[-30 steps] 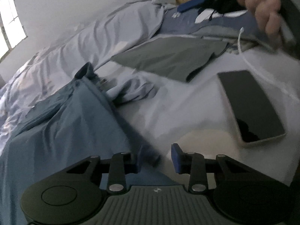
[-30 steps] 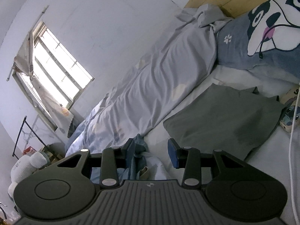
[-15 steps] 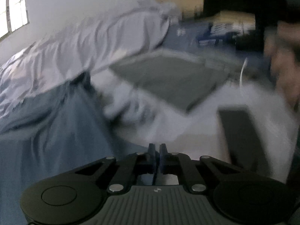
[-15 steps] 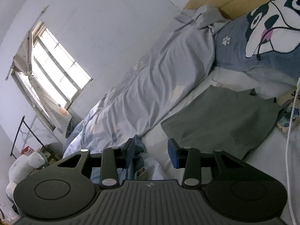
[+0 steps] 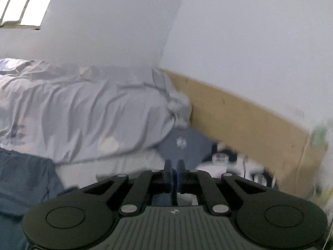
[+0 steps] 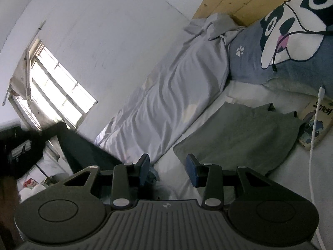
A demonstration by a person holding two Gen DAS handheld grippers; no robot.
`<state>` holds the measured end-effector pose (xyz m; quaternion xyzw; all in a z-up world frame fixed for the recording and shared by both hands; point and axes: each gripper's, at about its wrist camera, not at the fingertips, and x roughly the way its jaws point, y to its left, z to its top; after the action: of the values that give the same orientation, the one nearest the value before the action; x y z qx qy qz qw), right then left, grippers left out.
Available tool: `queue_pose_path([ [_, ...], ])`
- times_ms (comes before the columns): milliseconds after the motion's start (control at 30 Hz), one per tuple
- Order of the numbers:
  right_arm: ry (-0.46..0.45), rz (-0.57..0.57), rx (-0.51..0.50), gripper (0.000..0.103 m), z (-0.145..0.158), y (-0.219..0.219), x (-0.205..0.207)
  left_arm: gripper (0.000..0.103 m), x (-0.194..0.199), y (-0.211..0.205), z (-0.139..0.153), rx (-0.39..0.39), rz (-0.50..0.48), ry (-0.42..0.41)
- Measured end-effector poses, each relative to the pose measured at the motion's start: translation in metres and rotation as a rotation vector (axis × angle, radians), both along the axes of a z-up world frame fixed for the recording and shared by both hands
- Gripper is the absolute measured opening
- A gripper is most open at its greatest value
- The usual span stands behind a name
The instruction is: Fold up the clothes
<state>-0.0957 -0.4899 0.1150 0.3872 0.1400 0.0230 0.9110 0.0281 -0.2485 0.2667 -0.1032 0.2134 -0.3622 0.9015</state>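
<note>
A: Left gripper (image 5: 172, 166) is up off the bed, jaws pressed together, hardly a sliver of light between the pads.

B: Has it got anything?

A: Can't tell. The pads are blue, the cloth is blue, and the view is smeared. The blue garment (image 5: 25, 179) lies heaped on the near side of the pale duvet (image 5: 83, 112), its edge reaching towards the gripper's body.

B: And the right one?

A: Right gripper (image 6: 167, 166) has its jaws standing apart with nothing between them, only white sheet (image 6: 210, 112) showing through the gap. It hangs over the strip of sheet that runs alongside the duvet, pointing up the bed.

B: Any more clothes?

A: A grey garment (image 6: 239, 137), folded flat, lies on the sheet just beside the duvet, past the right gripper's right finger. A bit of the blue cloth peeks out under its left finger, at the foot of the duvet.

B: What's beyond?

A: At the duvet's far end, a blue pillow (image 6: 291, 52) with a cartoon dog lies against the wooden headboard (image 5: 239, 120). On the far side of the grey garment from the duvet lies a cartoon-printed phone case (image 6: 314, 125), with a white cable (image 6: 313, 137) across it. The window (image 6: 56, 95) is in the wall on the duvet's other side.
</note>
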Motion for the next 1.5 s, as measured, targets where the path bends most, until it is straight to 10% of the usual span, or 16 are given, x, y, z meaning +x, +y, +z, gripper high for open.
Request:
queue_pose_path([
  [333,-0.016,-0.038,-0.002,0.041,0.003,-0.007,-0.006,0.0,0.028,-0.064,0.023,-0.048,-0.076,0.094],
  [633,-0.007,-0.2,0.046,0.041,-0.002,-0.043,-0.025,0.001,0.017,-0.054,-0.036,0.103,-0.039,0.129],
  [733,0.016,-0.212,0.044,0.041,-0.004,-0.047,-0.026,0.018,0.03,-0.04,-0.061,0.125,0.015,0.208],
  [1067,0.04,-0.326,0.061,0.041,-0.008,-0.057,-0.034,0.041,-0.022,-0.132,-0.174,0.574,-0.171,0.091],
  [1367,0.044,-0.319,0.06,0.041,-0.009,-0.061,-0.035,0.04,-0.037,-0.18,-0.234,0.762,-0.081,0.023],
  [1500,0.049,-0.322,0.052,0.041,-0.009,-0.062,-0.036,0.012,-0.028,-0.169,-0.237,0.719,-0.059,0.053],
])
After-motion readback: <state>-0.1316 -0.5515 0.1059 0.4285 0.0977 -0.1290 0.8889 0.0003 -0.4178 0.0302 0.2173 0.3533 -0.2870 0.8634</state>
